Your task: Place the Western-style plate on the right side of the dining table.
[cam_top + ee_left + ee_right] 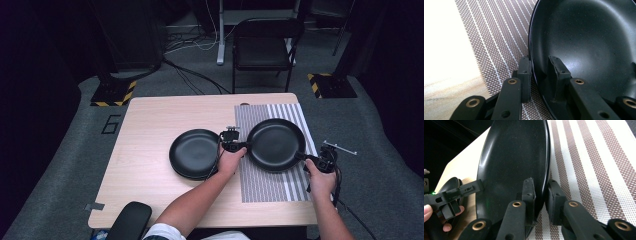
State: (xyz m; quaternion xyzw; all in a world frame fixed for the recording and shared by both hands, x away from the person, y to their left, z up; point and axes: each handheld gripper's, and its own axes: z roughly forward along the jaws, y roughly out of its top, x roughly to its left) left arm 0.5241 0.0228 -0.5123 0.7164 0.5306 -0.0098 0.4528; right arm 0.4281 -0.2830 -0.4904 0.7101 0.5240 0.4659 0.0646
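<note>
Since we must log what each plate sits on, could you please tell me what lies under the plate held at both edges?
A striped mat lies under the plate, showing around its rim. The part of the mat directly beneath stays covered, so anything there cannot be seen.

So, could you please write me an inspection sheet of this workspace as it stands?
Surface: light wooden table; brown-and-white striped woven mat on its right part.
Job's things: round black plate over the mat, gripped at opposite rims; stack of round black plates beside it on bare wood.
Clutter: nothing seen.
Grippers: left hand-held gripper and right hand-held gripper each shut on the plate's rim.
Cables: several on the floor behind the table.
Surroundings: black folding chair, grey carpet, hazard-striped bases.
</note>
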